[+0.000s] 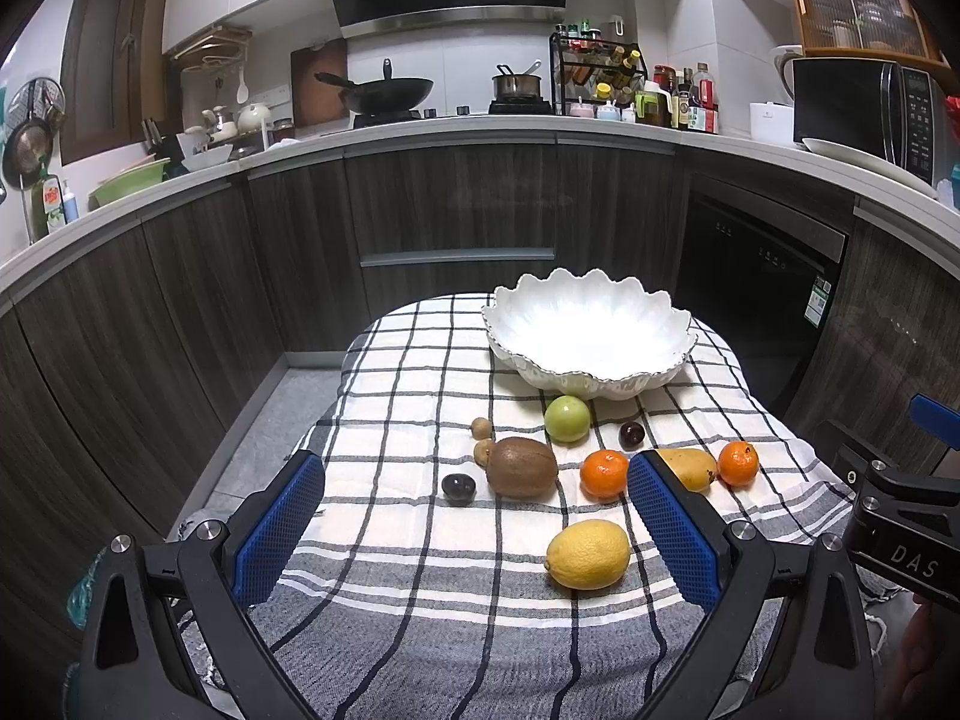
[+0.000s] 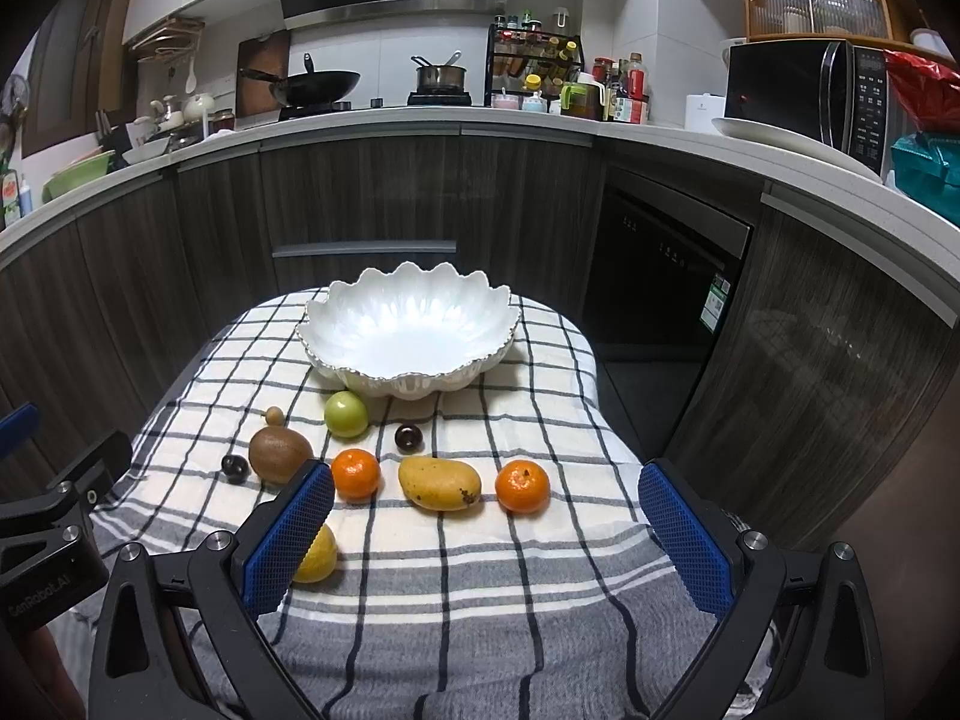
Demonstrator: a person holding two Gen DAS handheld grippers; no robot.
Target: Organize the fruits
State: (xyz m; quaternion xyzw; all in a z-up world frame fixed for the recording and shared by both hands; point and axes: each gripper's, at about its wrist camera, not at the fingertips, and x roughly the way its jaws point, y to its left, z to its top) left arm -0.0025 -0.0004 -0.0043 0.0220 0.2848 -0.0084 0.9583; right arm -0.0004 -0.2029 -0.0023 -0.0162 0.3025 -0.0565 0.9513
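Observation:
A white scalloped bowl (image 1: 588,336) (image 2: 408,330), with nothing in it, stands at the far end of the checked cloth (image 1: 420,540) (image 2: 510,570). In front of it lie a green apple (image 1: 567,418) (image 2: 346,414), a kiwi (image 1: 521,467) (image 2: 277,455), two tangerines (image 1: 603,473) (image 2: 522,485), a mango (image 2: 439,483) (image 1: 690,468), a lemon (image 1: 588,553) (image 2: 318,555), two dark cherries (image 1: 459,489) (image 2: 408,437) and two small brown longans (image 1: 481,427). My left gripper (image 1: 477,531) is open, close above the cloth with the lemon between its fingers' span. My right gripper (image 2: 486,534) is open, nothing between its fingers.
The cloth covers a small table with floor (image 1: 270,432) to its left and dark cabinets (image 1: 450,210) behind. A dishwasher (image 2: 660,276) stands at the right. The counter holds a wok (image 1: 384,93), pot, bottles and a microwave (image 2: 804,96). The other gripper's body (image 1: 900,516) shows at the right edge.

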